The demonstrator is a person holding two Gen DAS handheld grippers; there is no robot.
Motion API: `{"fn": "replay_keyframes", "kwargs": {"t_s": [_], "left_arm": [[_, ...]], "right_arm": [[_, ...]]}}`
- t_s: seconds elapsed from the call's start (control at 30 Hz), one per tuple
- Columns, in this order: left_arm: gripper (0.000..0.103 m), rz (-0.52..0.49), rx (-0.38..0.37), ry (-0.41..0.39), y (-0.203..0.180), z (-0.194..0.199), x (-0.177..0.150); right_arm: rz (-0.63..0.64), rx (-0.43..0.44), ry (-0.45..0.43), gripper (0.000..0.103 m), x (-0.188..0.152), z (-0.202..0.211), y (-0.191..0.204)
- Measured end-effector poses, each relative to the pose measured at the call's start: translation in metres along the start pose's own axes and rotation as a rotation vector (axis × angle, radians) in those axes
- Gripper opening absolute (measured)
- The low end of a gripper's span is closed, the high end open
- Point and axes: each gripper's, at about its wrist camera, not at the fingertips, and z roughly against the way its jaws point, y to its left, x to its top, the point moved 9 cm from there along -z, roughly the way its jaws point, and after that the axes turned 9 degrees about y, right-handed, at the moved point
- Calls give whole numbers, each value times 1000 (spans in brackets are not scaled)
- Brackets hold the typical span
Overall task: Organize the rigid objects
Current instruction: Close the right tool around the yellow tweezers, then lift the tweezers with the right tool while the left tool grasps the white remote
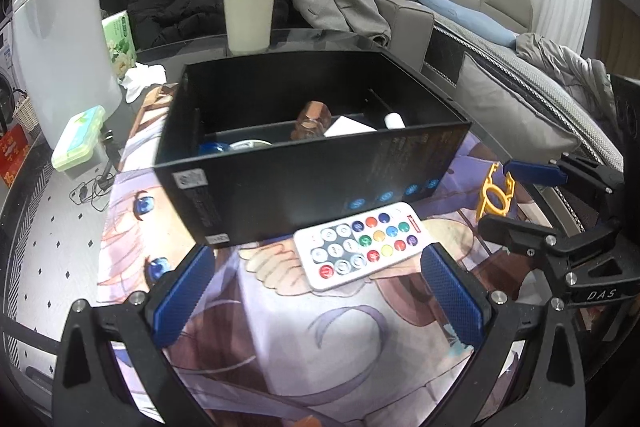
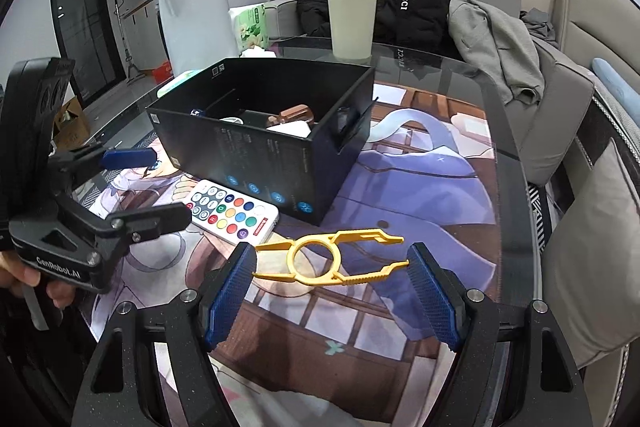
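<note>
1. Black box (image 1: 304, 171): open-topped, standing on the printed mat (image 1: 360, 347) at 12 o'clock from the left claw. It holds a brown bottle (image 1: 314, 121), a white card, a white cap and a blue item; a divider runs across its inside.
2. Remote control (image 1: 362, 249): white with coloured buttons, lying flat on the mat, just in front of the box's near wall, at 12 o'clock between the left claw's finger lines but beyond the pads.
3. Left claw (image 1: 318, 293): blue pads wide apart, nothing between them, hanging over the mat.
4. Yellow plastic tool (image 2: 332, 259): ring-centred with four prongs, held crosswise in the right claw; it sits at 4 o'clock from the remote.
5. Right claw (image 2: 332, 291): clamped on the yellow tool, each blue pad meeting a prong tip.
6. Beige cup (image 2: 352, 27): upright on the glass tabletop (image 2: 460, 83), at 12 o'clock behind the box.
7. White bin (image 2: 196, 15): at 11 o'clock, beside a green tissue pack (image 2: 250, 27).
8. Coats (image 2: 360, 3): heaped on the sofa behind the tabletop.
</note>
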Motion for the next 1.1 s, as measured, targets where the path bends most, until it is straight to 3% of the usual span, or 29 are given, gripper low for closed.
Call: {"fn": "replay_keyframes", "kwargs": {"t_s": [0.37, 0.57, 0.97, 1.1], "left_arm": [[103, 6, 10, 39, -28, -17, 0], [103, 19, 34, 89, -30, -28, -1], [101, 8, 94, 113, -32, -36, 4], [90, 2, 97, 93, -32, -34, 6]], "right_arm": [[-22, -17, -12, 79, -6, 7, -16], [-32, -23, -14, 79, -9, 9, -22], [-25, -22, -14, 79, -10, 11, -20], [-25, -21, -15, 79, -9, 11, -20]]}}
